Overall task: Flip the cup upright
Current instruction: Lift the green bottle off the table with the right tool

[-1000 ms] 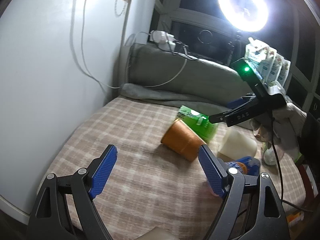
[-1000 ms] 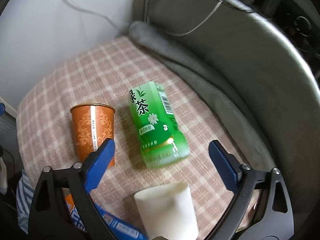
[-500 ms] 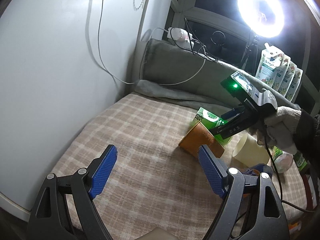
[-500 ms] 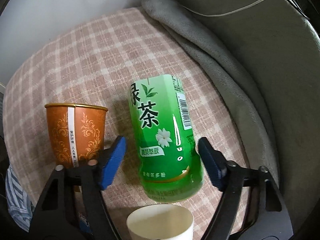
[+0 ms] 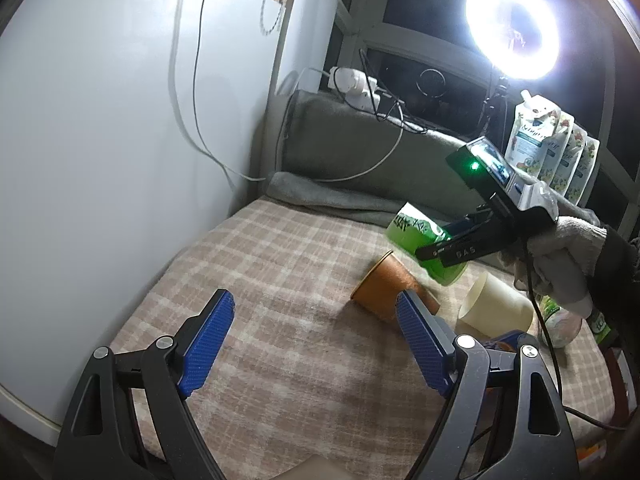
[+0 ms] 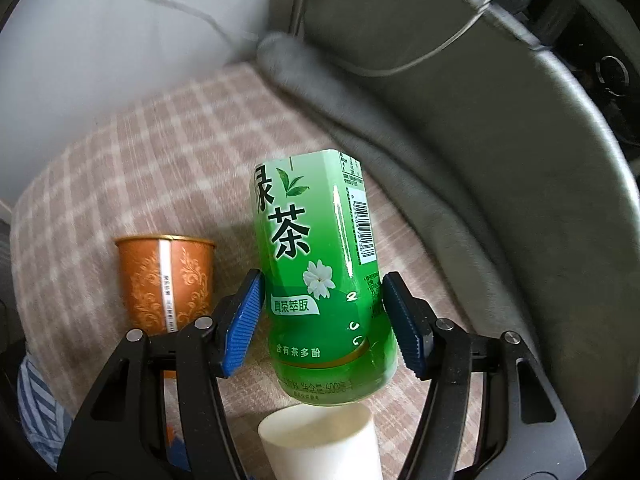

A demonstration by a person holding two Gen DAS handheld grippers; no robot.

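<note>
My right gripper (image 6: 322,318) is shut on a green tea cup (image 6: 316,276) and holds it tilted above the checked cloth; it shows in the left wrist view too (image 5: 424,240), lifted off the cloth. An orange paper cup (image 5: 390,286) lies on its side beside it, also in the right wrist view (image 6: 166,276). A cream cup (image 5: 496,308) lies to its right and shows below the green cup (image 6: 320,440). My left gripper (image 5: 316,344) is open and empty, near the orange cup.
The checked cloth (image 5: 280,280) covers a padded surface bounded by a grey cushion (image 5: 360,160) at the back and a white wall (image 5: 100,140) on the left. A ring light (image 5: 512,36) and refill pouches (image 5: 548,144) stand behind. White cables hang on the wall.
My right gripper moved down over the green cup, closed on it and lifted it off the cloth. My left gripper stayed open and drew back a little.
</note>
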